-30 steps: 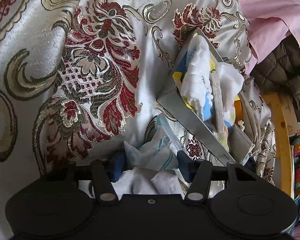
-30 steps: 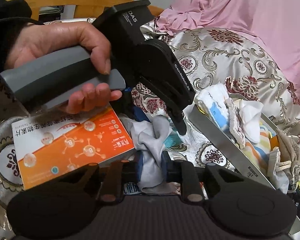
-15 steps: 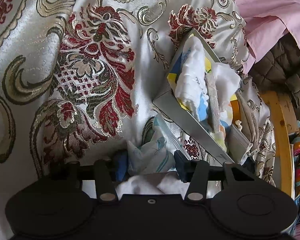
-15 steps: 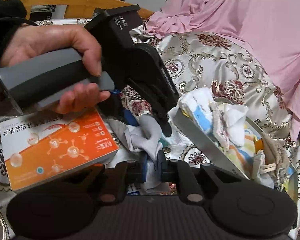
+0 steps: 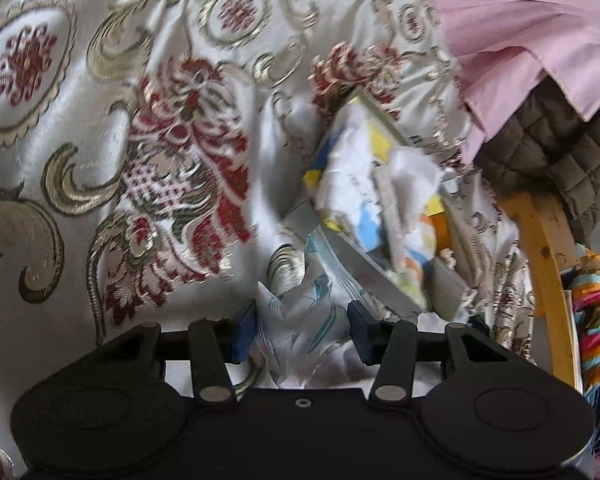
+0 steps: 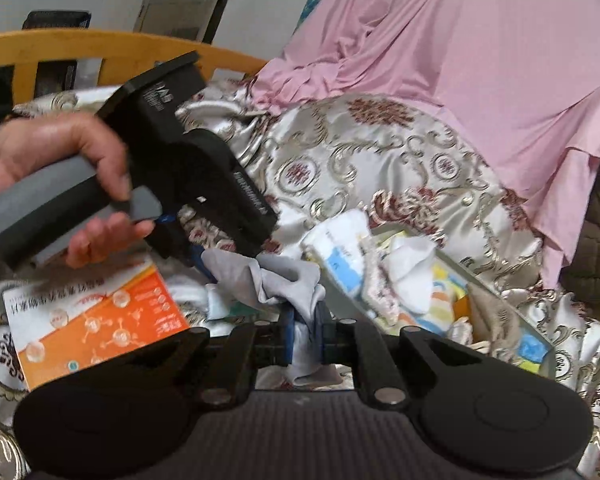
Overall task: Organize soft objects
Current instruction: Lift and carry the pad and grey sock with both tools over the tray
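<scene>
My left gripper (image 5: 302,334) is shut on a crumpled white cloth with teal print (image 5: 304,320), held just above the brocade bedcover (image 5: 160,160). My right gripper (image 6: 305,334) is shut on a grey cloth (image 6: 268,276) that bunches up above its blue pads. A shallow grey box (image 5: 364,276) beyond the left gripper holds white and patterned cloths. The right wrist view shows the same box (image 6: 340,300) at centre right. A hand (image 6: 60,168) holds the left gripper's black body (image 6: 204,184) over the grey cloth; its fingertips are hidden there.
An orange and white carton (image 6: 100,320) lies at the left on the bed. A pink sheet (image 6: 460,80) drapes over the far side. A wooden rail (image 5: 540,248) borders the bed, with a striped colourful fabric (image 5: 596,308) and a brown quilted cover (image 5: 548,152) beside it.
Both grippers have lifted a little with their cloths. The right jaws have narrowed on the grey cloth, and the left jaws have narrowed slightly on the white one.
</scene>
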Motion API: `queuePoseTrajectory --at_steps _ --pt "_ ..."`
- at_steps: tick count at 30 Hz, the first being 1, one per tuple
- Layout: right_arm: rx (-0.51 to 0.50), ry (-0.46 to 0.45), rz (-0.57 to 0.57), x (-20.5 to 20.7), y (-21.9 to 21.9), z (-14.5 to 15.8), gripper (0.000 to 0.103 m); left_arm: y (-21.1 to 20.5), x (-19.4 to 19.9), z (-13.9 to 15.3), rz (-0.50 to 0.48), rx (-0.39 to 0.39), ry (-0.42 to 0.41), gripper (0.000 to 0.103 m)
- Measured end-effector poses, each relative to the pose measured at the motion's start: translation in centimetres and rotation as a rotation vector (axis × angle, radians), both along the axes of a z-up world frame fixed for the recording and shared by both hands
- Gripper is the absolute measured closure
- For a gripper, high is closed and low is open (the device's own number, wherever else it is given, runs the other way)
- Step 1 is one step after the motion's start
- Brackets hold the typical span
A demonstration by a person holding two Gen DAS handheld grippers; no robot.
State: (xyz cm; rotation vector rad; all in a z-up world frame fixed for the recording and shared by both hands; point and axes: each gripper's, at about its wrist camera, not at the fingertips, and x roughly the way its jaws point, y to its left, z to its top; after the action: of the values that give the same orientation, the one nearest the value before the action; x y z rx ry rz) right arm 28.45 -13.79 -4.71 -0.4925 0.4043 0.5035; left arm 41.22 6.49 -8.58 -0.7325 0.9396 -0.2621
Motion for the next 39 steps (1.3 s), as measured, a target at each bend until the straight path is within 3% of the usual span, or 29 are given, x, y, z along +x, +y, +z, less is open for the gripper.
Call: queuePoseTrajectory --at_steps 15,23,29,32,39 --pt "0.174 -0.074 -0.069 1.3 -4.4 3.0 0.092 -3.2 -2.4 5.1 0.0 0.078 -0.245 0.053" --pt "0.29 -0.113 -0.112 3.4 -8.1 4.1 0.092 -7.3 -2.0 7.0 -0.072 0.136 -0.351 0.053" --pt "0.398 -0.138 -0.157 4.9 -11.0 4.7 0.092 -10.4 0.2 8.1 -0.073 0.111 -0.416 0.053" --pt "0.45 -0.143 -0.209 5.8 -13.0 4.8 0.092 -13.0 2.0 8.7 -0.113 0.145 -0.438 0.053" --pt "0.584 -0.035 -0.385 8.8 -19.1 4.0 0.091 -19.0 6.5 8.8 -0.192 0.228 -0.453 0.052"
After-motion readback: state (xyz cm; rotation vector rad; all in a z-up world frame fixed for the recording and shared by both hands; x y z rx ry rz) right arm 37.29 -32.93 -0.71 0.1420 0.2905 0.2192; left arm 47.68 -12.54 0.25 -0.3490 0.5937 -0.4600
